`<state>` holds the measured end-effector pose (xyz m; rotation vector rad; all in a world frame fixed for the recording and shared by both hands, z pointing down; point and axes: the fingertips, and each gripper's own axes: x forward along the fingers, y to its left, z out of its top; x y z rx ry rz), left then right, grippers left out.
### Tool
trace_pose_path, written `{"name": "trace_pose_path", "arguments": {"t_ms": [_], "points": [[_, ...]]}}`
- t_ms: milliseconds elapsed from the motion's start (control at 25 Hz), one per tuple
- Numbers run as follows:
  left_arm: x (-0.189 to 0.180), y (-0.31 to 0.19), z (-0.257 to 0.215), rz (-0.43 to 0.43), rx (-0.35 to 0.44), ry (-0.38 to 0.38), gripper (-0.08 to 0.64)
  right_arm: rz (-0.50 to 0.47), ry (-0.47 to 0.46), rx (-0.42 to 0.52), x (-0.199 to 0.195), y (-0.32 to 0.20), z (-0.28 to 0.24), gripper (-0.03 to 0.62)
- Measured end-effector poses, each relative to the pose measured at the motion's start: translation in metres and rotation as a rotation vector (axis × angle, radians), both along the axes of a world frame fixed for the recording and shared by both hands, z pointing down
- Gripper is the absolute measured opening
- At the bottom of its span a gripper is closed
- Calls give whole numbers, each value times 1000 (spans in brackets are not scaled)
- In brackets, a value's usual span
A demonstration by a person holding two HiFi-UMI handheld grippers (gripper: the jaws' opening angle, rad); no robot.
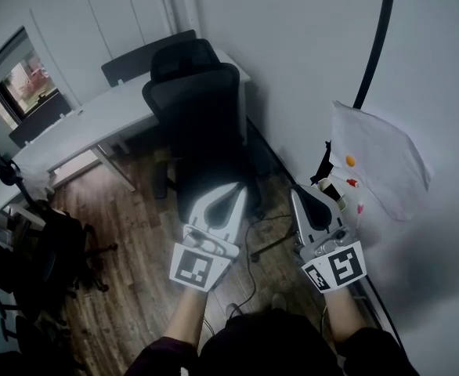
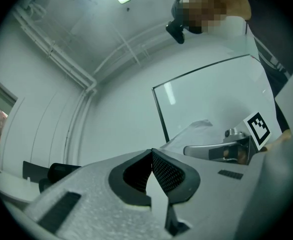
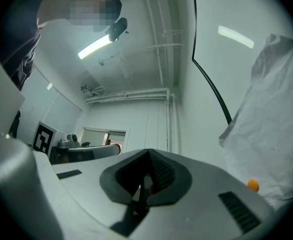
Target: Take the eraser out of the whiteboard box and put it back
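Observation:
My left gripper (image 1: 237,188) is held level over the floor in front of a black office chair, its jaws shut with nothing between them; the left gripper view shows its pads (image 2: 162,170) meeting at the tip. My right gripper (image 1: 297,191) is held beside it, close to the whiteboard (image 1: 425,69) on the right wall, and its jaws also stand shut and empty (image 3: 148,152). A small dark box (image 1: 324,171) hangs at the whiteboard's lower left edge. I cannot make out the eraser in any view.
A white paper sheet (image 1: 380,161) hangs on the whiteboard beside an orange magnet (image 1: 350,160) and a red one (image 1: 352,182). The office chair (image 1: 202,124) stands straight ahead, with a white desk (image 1: 81,128) behind it. A cable lies on the wooden floor (image 1: 135,241).

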<state>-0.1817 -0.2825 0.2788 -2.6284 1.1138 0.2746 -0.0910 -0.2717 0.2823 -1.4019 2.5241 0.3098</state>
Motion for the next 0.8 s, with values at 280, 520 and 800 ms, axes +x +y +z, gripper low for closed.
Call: {"name": "trace_pose_path", "arguments": {"t_ms": [280, 520, 800], "points": [[-2, 0, 1, 6, -6, 2, 5, -13, -26, -5, 0, 4, 0, 3], [-1, -2, 5, 14, -20, 2, 5, -2, -31, -13, 3, 2, 2, 3], [-1, -4, 9, 17, -30, 2, 5, 2, -33, -19, 4, 1, 6, 3]]}}
